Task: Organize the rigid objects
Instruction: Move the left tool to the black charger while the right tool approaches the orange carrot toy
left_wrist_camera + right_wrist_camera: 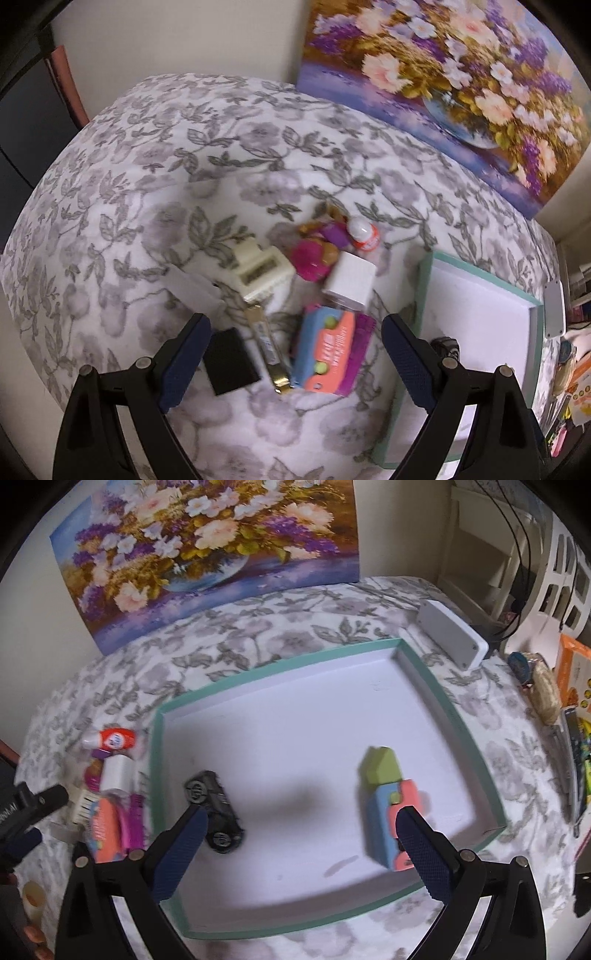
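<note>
A white tray with a teal rim point(424, 672) lies on the floral tablecloth; it also shows in the left wrist view point(424, 266). In it lie a black cylinder point(216, 810) and a blue, pink and green toy block point(386, 801). My right gripper point(299, 823) is open and empty above the tray, between those two. My left gripper point(295, 345) is open and empty above a pile left of the tray: a blue and orange toy box point(327, 350), black block point(231, 360), gold bar point(267, 350), cream part point(260, 273), white cube point(351, 280), pink toy point(314, 258), small orange bottle point(364, 232).
A flower painting point(207, 550) leans on the wall behind the table. A white flat box point(452, 638) lies past the tray's far right corner. Packets and utensils point(569, 709) crowd the right table edge. The left gripper's body point(26, 808) shows at left.
</note>
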{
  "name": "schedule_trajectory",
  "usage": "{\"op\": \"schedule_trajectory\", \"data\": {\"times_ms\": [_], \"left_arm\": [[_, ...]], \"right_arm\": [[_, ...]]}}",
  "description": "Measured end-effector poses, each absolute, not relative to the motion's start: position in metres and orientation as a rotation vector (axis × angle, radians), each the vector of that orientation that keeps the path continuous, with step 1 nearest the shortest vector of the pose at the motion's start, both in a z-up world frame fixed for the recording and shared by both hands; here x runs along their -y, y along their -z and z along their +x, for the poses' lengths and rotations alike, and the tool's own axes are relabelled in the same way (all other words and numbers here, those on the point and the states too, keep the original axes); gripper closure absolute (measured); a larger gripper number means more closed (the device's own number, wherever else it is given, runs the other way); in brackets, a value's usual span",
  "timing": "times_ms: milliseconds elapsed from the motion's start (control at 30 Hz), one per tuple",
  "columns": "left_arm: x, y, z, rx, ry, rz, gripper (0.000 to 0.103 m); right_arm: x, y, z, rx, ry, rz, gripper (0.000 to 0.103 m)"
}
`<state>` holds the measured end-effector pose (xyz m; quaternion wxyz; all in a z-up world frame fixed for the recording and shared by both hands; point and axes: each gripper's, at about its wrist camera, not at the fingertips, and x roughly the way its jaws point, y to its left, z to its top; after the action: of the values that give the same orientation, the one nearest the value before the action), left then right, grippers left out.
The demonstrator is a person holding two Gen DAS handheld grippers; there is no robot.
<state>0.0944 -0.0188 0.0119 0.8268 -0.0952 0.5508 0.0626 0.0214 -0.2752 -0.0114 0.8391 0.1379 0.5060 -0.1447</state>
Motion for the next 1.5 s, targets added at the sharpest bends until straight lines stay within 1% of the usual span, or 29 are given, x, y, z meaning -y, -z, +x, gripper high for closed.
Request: {"op": "schedule_trajectory", "data": {"times_ms": [267, 467, 600, 900, 1000, 1067, 1300, 1500], "left_arm": [[-0.018, -0.015, 0.087, -1.169, -0.139, -0.270, 0.009], [-0.049, -0.014, 0.076, -1.151, -0.186, -0.339, 0.009], [-0.066, -0.001, 0.072, -1.184, -0.220, -0.373, 0.009], [-0.104, 0.038, 0.064, -1.275, -0.332, -0.482, 0.009], [-0.107, 0.047, 0.063, -1.296, -0.332, -0.488, 0.009], [-0.106, 0.052, 0.064, -1.312, -0.327, -0.481, 0.009], [-0.106, 0.056, 0.065, -1.324, -0.329, -0.482, 0.009], [-0.107, 0.061, 0.074, -1.331, -0.319, -0.488, 0.009]], "right_arm": [[0.238, 0.003, 0.029, -1.024, 0.208, 0.278, 0.000], [0.193, -0.005, 0.038, -0.999, 0.084, 0.200, 0.000], [0.163, -0.003, 0.042, -0.998, 0.008, 0.151, 0.000], [0.118, 0.023, 0.053, -1.061, -0.083, 0.101, 0.001], [0.110, 0.030, 0.056, -1.074, -0.095, 0.089, 0.005], [0.107, 0.033, 0.058, -1.085, -0.100, 0.085, 0.012], [0.099, 0.046, 0.067, -1.116, -0.110, 0.088, 0.018], [0.087, 0.055, 0.072, -1.135, -0.128, 0.068, 0.027]]}}
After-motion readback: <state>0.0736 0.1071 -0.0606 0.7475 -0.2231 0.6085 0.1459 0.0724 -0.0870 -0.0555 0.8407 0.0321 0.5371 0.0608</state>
